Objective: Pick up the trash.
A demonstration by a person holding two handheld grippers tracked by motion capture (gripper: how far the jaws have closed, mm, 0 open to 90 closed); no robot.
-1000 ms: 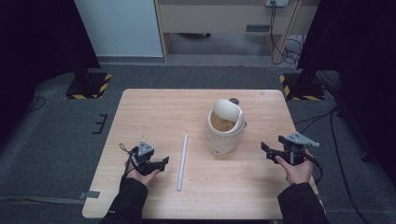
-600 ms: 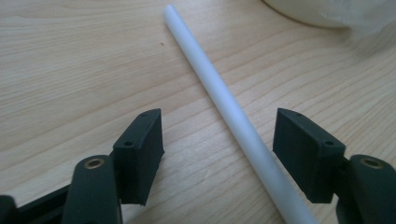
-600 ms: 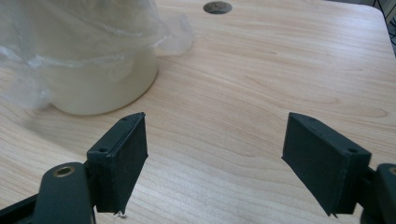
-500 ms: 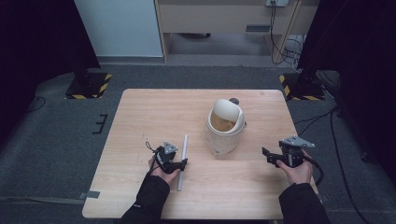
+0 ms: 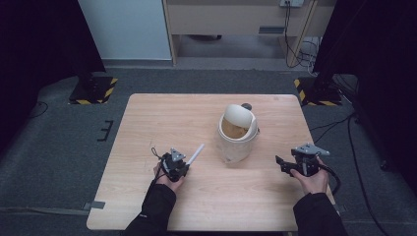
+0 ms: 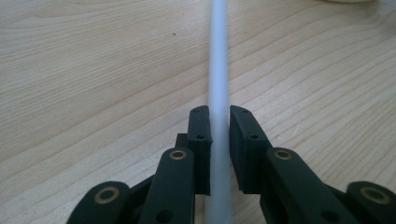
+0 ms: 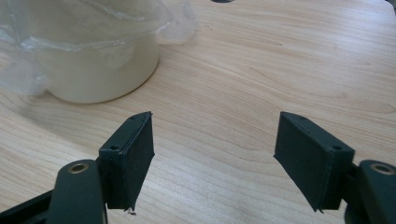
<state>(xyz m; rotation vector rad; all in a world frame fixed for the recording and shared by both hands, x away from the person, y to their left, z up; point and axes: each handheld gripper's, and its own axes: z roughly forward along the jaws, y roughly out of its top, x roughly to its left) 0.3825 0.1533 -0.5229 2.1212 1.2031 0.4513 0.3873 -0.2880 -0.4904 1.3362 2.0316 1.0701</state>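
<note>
White rod (image 6: 218,79) pinched between left gripper (image 5: 173,164) fingers, long axis running straight ahead toward lined bin (image 5: 237,132) mid-worktop (image 5: 162,118), bin up-right of rod tip, right gripper (image 5: 301,164) fingers spread wide, empty, right of bin.

I'd call this a lab or test bay: a bare wooden table (image 5: 196,118) on grey carpet (image 5: 64,142), black curtains (image 5: 39,44) either side, hazard-striped stand bases (image 5: 93,91), and what may be cabling (image 5: 300,34) behind
</note>
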